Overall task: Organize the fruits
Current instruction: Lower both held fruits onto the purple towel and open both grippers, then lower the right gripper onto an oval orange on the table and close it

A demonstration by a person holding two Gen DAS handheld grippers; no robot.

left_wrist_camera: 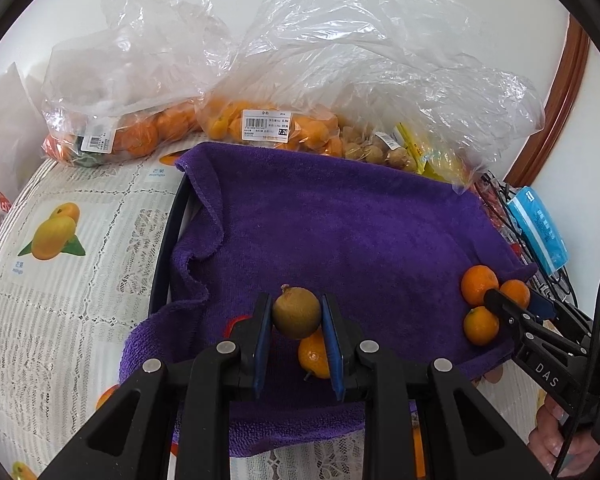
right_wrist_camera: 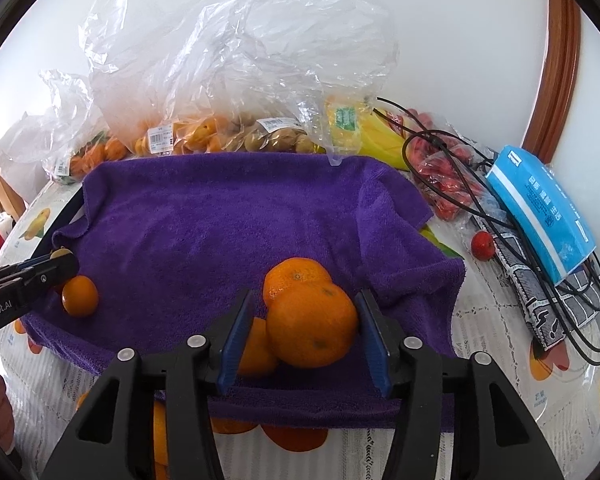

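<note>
A purple towel (left_wrist_camera: 340,220) (right_wrist_camera: 228,216) covers the middle of the table. My left gripper (left_wrist_camera: 296,314) is shut on a round brown fruit (left_wrist_camera: 296,312), held just above the towel, with a small orange (left_wrist_camera: 314,356) lying under it. The right wrist view shows that left gripper (right_wrist_camera: 62,262) at the left edge beside the small orange (right_wrist_camera: 80,296). My right gripper (right_wrist_camera: 304,320) (left_wrist_camera: 516,300) stands open around a large orange (right_wrist_camera: 312,324); a gap shows at its left pad. Two more oranges (right_wrist_camera: 296,276) (right_wrist_camera: 256,348) touch it. The same cluster of three oranges (left_wrist_camera: 478,284) sits on the towel's right edge.
Clear plastic bags of oranges (left_wrist_camera: 260,124) and brown fruit (right_wrist_camera: 276,140) line the wall behind the towel. Bananas (right_wrist_camera: 380,136), a bag of red fruit (right_wrist_camera: 444,184), black cables (right_wrist_camera: 500,216) and a blue pack (right_wrist_camera: 540,208) crowd the right side. A black rim (left_wrist_camera: 168,236) edges the towel's left.
</note>
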